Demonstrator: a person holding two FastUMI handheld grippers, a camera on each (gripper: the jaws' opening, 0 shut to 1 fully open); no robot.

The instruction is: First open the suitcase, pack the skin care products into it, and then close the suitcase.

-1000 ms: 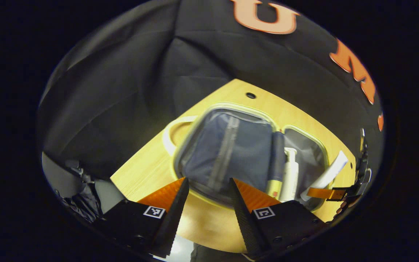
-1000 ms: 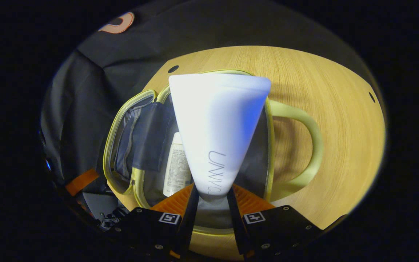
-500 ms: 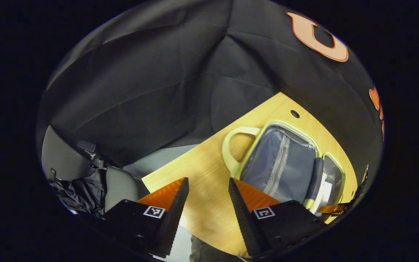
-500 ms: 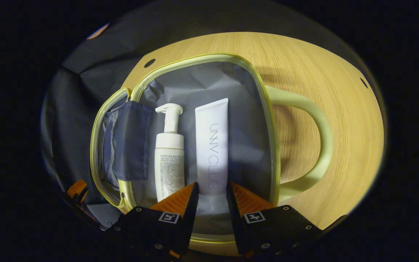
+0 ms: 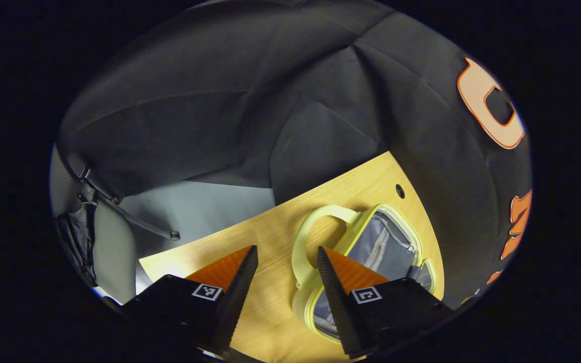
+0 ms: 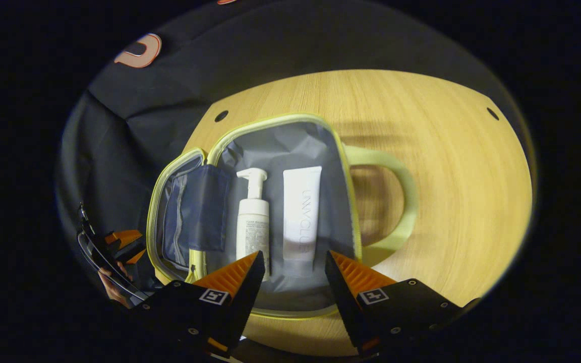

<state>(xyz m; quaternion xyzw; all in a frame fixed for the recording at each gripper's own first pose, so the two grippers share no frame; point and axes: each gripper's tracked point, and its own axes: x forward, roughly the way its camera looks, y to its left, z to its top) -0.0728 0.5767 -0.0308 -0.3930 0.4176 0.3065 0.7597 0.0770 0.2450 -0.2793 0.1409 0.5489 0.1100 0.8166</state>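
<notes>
Lying side by side in the open suitcase [image 6: 280, 146], pump bottle [image 6: 252, 222] and tube [image 6: 301, 212] look packed; both tongs, right [image 6: 290, 272] and left [image 5: 283, 280], gape empty, free for closing.

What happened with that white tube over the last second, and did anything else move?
The right gripper lowered the white tube into the suitcase, laid it beside the pump bottle, opened its jaws and drew back. The left gripper swung away towards the handle side, jaws open throughout. Suitcase and bottle stayed put.
</notes>
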